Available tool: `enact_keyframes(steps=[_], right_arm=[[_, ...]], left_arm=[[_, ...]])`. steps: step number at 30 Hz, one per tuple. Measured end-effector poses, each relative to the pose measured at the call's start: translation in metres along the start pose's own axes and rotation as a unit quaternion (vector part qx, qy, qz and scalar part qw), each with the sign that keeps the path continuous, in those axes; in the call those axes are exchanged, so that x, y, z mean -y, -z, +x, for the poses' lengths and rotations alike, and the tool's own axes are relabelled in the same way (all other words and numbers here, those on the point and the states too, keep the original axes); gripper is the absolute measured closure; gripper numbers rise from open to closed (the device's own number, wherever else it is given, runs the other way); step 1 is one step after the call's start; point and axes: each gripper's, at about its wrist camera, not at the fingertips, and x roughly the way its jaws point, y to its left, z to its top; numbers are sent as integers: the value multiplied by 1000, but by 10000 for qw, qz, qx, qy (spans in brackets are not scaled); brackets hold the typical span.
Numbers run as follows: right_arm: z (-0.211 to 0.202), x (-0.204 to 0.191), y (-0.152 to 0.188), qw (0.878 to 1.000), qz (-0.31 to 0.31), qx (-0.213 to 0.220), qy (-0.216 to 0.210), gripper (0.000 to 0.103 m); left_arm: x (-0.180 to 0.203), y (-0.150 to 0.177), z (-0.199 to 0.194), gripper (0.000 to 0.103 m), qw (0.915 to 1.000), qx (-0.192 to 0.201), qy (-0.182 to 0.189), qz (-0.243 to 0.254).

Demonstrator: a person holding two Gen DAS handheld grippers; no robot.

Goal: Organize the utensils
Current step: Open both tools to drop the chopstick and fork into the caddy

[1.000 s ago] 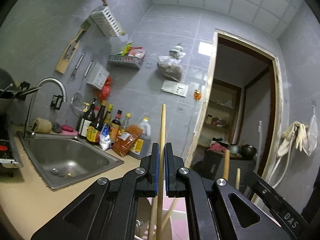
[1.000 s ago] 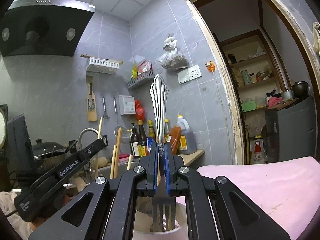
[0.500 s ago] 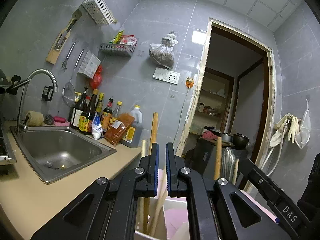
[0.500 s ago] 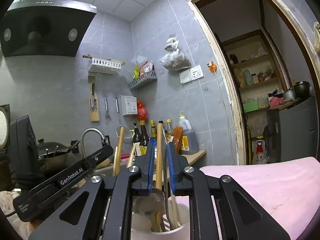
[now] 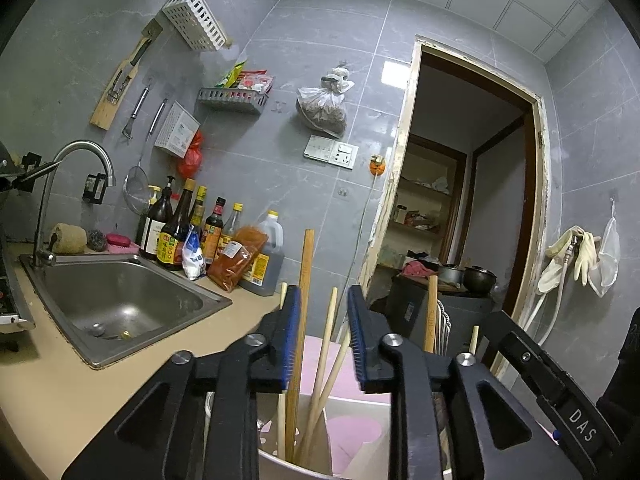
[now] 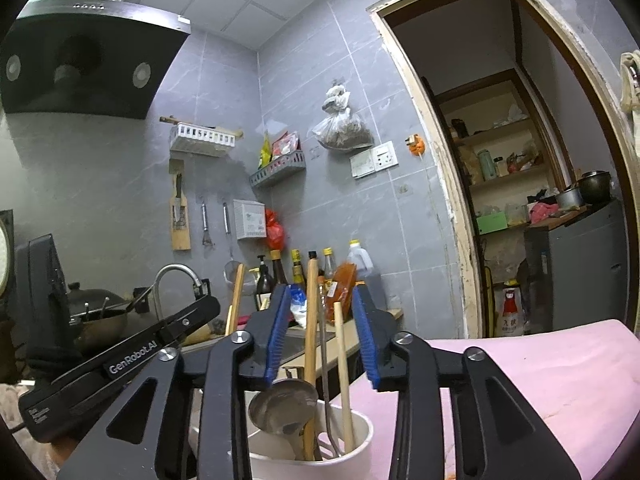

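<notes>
Standing spread apart, the left tool grips nothing; its blue ribbed pads frame three wooden sticks in a pale holder directly below: one broad flat wooden handle and two thin round chopsticks leaning across each other. A second ago this tool was pressed shut on the flat handle, which then stood higher; the handle now stands free inside the holder. The right tool is likewise spread wide and empty, above a round white cup on a pink mat. In the cup sit one steel ladle with its bowl up, one slim metal fork with tines down, one flat wooden handle and one round chopstick. A second ago the right tool pinched the fork by its fluted handle. Beyond, the tan counter carries one stainless sink with a curved faucet, and a cluster of sauce bottles lines the grey tiled wall.
</notes>
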Motion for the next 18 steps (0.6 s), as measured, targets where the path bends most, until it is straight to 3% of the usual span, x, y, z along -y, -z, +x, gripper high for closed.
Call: enact_keyframes(steps=[3, 7, 8, 10, 16, 18], right_arm=[[-4, 0, -2, 9999, -8, 60, 116, 58], [-10, -4, -6, 9991, -182, 84, 368, 50], [-12, -5, -7, 9989, -207, 84, 416, 44], [-19, -6, -8, 9984, -246, 104, 505, 35], [-40, -5, -10, 9955, -328, 155, 874, 21], [-47, -4, -11, 9945, -324, 136, 985, 18]], left_arm=[[0, -2, -5, 68, 10000, 22, 16, -42], [3, -3, -9, 65, 10000, -70, 9, 32], [4, -3, -10, 64, 9999, -97, -3, 49], [5, -2, -13, 54, 9998, -166, 6, 52], [4, 1, -24, 24, 9992, -400, 32, 41], [2, 4, -28, 19, 9984, -563, 61, 10]])
